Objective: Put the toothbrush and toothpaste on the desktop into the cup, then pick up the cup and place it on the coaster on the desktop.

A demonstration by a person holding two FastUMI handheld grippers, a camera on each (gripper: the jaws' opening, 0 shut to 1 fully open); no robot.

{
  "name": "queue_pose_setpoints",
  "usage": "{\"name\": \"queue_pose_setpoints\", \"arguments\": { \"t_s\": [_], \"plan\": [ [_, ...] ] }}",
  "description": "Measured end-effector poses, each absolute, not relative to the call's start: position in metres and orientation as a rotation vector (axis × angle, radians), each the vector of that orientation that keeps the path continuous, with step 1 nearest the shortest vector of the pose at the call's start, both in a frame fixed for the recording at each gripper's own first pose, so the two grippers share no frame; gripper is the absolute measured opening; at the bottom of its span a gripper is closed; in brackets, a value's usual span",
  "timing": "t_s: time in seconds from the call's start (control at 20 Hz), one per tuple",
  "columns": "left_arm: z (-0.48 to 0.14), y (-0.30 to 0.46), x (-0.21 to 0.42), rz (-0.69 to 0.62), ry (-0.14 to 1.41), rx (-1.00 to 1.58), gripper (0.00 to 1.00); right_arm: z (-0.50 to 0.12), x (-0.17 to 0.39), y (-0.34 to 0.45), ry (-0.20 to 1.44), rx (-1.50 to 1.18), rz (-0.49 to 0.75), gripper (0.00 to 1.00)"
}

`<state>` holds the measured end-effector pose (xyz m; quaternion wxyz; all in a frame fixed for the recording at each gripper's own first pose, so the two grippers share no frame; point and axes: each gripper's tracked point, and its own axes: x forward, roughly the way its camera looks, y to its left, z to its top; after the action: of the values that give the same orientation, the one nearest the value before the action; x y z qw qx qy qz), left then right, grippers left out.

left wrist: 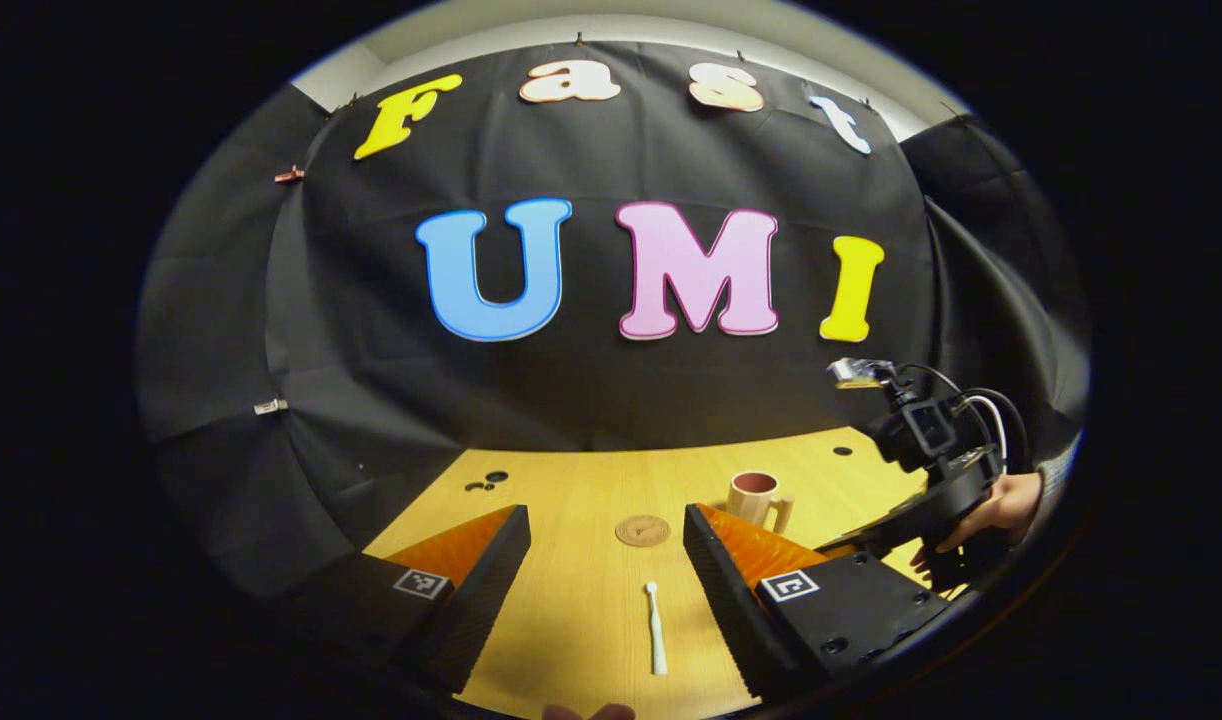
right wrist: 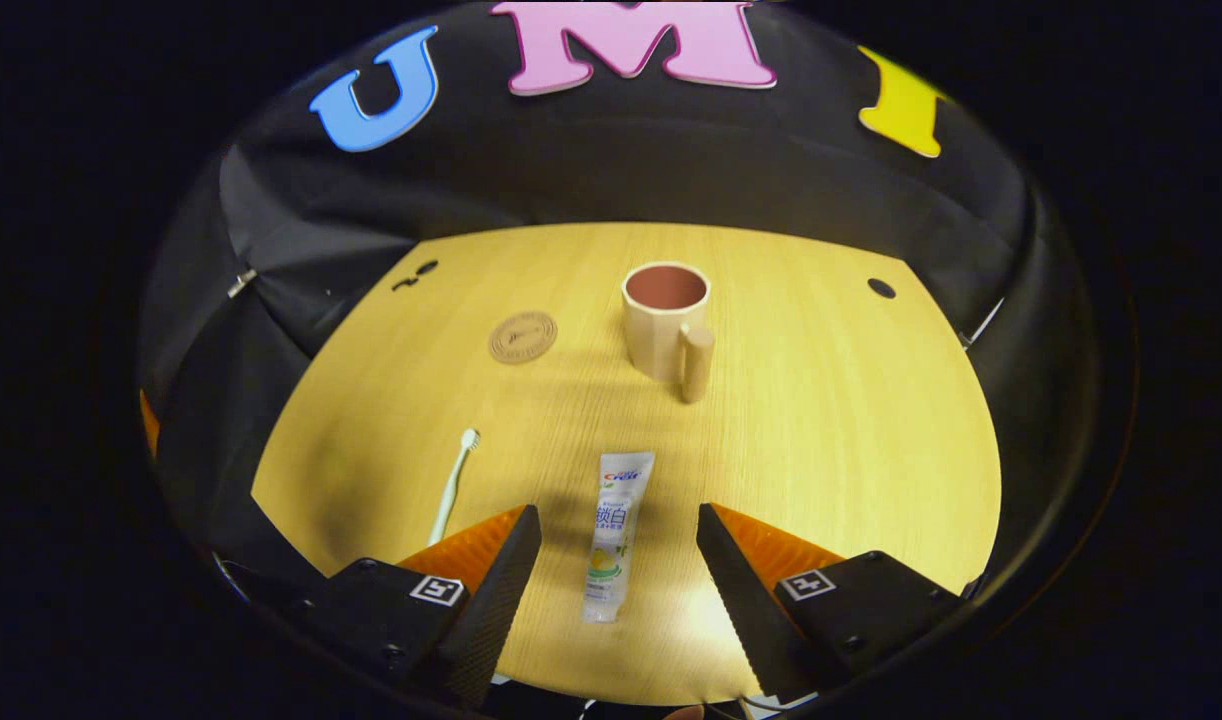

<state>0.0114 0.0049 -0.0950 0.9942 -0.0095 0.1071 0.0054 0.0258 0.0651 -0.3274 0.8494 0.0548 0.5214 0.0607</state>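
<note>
Wooden surface (right wrist: 821, 450) carries everything: toothpaste (right wrist: 614, 535) low centre between our open right hand-held gripper (right wrist: 619, 570), toothbrush (left wrist: 655, 628) between our open left hand-held gripper (left wrist: 607, 590). Closing off-centre could skid either aside.

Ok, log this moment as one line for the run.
left tongs: open over toothbrush | right tongs: open over toothpaste | cup: empty, off coaster | stage: pre-grasp
</note>
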Motion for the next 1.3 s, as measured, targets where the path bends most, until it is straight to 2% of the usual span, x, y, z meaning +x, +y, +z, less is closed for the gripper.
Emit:
{"name": "queue_pose_setpoints", "arguments": {
  "t_s": [0.35,0.45,0.5,0.65,0.7,0.75,0.8,0.95,1.0,1.05,1.15,1.2,1.3],
  "plan": [
    [-0.164,-0.011,0.024,-0.022,0.41,-0.051,0.98,-0.403,0.03,0.08,1.303,0.057,0.12,0.92],
    [-0.186,-0.015,0.033,-0.036,0.482,-0.063,0.98,-0.412,0.028,0.077,1.346,0.047,0.109,0.86],
    [-0.198,-0.018,0.037,-0.04,0.521,-0.073,0.98,-0.417,0.027,0.076,1.367,0.046,0.103,0.79],
    [-0.229,-0.023,0.046,-0.048,0.622,-0.09,0.98,-0.423,0.027,0.071,1.406,0.068,0.082,0.68],
    [-0.238,-0.024,0.05,-0.049,0.648,-0.091,0.98,-0.429,0.03,0.072,1.407,0.079,0.076,0.56],
    [-0.25,-0.026,0.053,-0.049,0.677,-0.092,0.98,-0.426,0.03,0.069,1.416,0.094,0.068,0.54],
    [-0.258,-0.028,0.056,-0.05,0.708,-0.095,0.98,-0.428,0.03,0.071,1.426,0.11,0.066,0.45],
    [-0.28,-0.037,0.067,-0.056,0.793,-0.107,0.98,-0.426,0.03,0.069,1.421,0.134,0.092,0.3],
    [-0.287,-0.039,0.069,-0.061,0.822,-0.108,0.98,-0.424,0.031,0.068,1.413,0.148,0.093,0.29],
    [-0.296,-0.041,0.069,-0.065,0.855,-0.104,0.98,-0.424,0.031,0.068,1.405,0.161,0.103,0.19],
    [-0.307,-0.046,0.073,-0.069,0.91,-0.094,0.98,-0.42,0.032,0.07,1.387,0.211,0.124,0.23],
    [-0.315,-0.046,0.077,-0.069,0.938,-0.09,0.97,-0.416,0.033,0.073,1.375,0.245,0.15,0.2],
    [-0.331,-0.042,0.085,-0.054,0.988,-0.083,0.97,-0.408,0.032,0.074,1.35,0.289,0.186,0.2]
  ]
}}
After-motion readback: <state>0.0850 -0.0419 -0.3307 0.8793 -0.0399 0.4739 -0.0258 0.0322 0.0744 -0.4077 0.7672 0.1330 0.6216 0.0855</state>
